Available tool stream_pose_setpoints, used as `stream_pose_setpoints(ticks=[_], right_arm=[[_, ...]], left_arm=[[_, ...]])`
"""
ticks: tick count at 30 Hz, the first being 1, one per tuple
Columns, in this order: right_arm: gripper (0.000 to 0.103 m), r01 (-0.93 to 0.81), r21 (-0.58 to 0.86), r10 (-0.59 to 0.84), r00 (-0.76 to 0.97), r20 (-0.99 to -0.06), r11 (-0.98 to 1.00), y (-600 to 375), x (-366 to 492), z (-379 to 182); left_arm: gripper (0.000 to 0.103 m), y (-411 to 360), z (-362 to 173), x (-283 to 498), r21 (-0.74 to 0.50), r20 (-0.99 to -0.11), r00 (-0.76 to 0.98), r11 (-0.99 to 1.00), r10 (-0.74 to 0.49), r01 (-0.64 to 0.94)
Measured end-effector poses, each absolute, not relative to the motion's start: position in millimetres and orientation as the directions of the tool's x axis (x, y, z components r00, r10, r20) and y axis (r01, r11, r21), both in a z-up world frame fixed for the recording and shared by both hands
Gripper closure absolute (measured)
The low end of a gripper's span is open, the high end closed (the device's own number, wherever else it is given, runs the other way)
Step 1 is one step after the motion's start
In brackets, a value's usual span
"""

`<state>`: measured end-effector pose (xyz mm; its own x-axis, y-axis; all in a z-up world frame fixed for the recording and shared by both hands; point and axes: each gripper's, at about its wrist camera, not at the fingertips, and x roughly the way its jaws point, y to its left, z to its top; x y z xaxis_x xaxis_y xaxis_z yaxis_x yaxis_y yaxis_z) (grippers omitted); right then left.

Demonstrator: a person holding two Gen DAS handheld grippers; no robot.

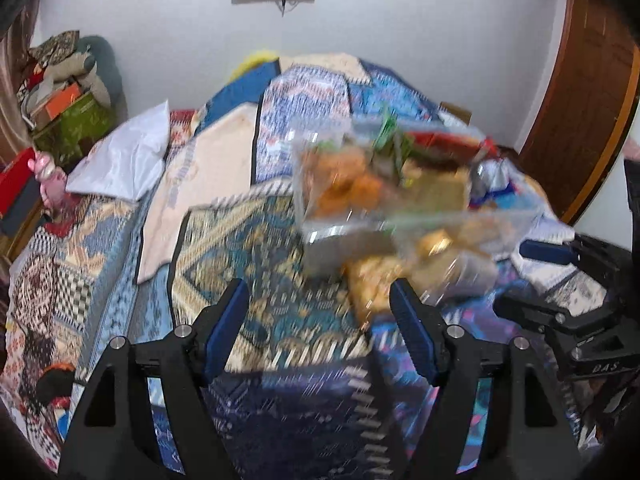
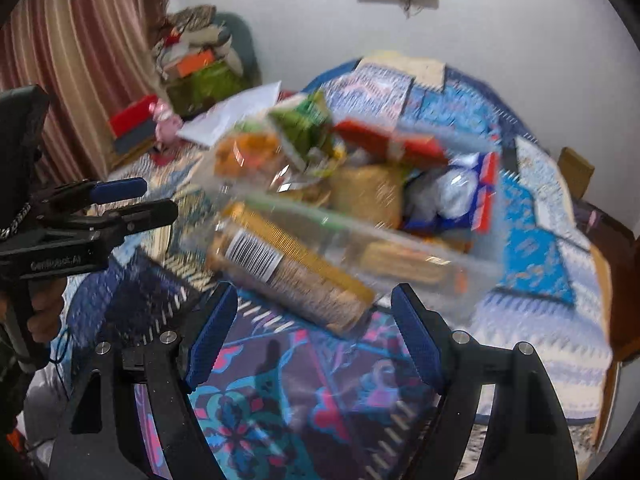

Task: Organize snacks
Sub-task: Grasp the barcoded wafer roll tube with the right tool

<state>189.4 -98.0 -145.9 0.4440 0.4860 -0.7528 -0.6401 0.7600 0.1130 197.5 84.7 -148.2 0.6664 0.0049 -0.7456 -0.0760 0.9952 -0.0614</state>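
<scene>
Both views are smeared by motion blur, so the finer detail is hard to read. The left gripper (image 1: pixel 320 312) hangs above a patterned bedspread (image 1: pixel 248 240), its blue-padded jaws spread wide with nothing between them. The right gripper (image 2: pixel 316 328) is likewise parted and empty, held over the same cloth.

Just ahead of both sits a clear plastic container (image 2: pixel 400 240) piled with snacks: a long biscuit pack with a barcode (image 2: pixel 288 264) lies across its near edge, tilted toward the right gripper, with a green packet (image 2: pixel 304 124), a red packet (image 2: pixel 392 140) and a blue and white bag (image 2: pixel 460 192) heaped behind. In the left wrist view the container (image 1: pixel 400 216) appears right of centre, its contents probably orange crisps, though blur hides the labels. A white bag (image 1: pixel 124 156) lies well apart, to the left.
</scene>
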Motion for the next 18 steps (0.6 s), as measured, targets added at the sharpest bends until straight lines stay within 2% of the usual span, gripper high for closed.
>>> stream_pose_setpoints(ticks=[12, 15, 18], right_arm=[[0.024, -0.705, 0.08, 0.479, 0.389, -0.787, 0.704, -56, 216, -169], [0.028, -0.717, 0.077, 0.484, 0.383, -0.787, 0.693, -56, 214, -171], [0.037, -0.727, 0.061, 0.49, 0.395, -0.777, 0.684, -58, 207, -169]], left_arm=[[0.031, 86, -180, 199, -0.092, -0.784, 0.62, 0.994, -0.035, -0.06], [0.031, 84, -182, 200, -0.102, -0.788, 0.614, 0.993, -0.047, -0.055], [0.031, 79, -182, 200, -0.103, -0.788, 0.613, 0.994, -0.054, -0.045]])
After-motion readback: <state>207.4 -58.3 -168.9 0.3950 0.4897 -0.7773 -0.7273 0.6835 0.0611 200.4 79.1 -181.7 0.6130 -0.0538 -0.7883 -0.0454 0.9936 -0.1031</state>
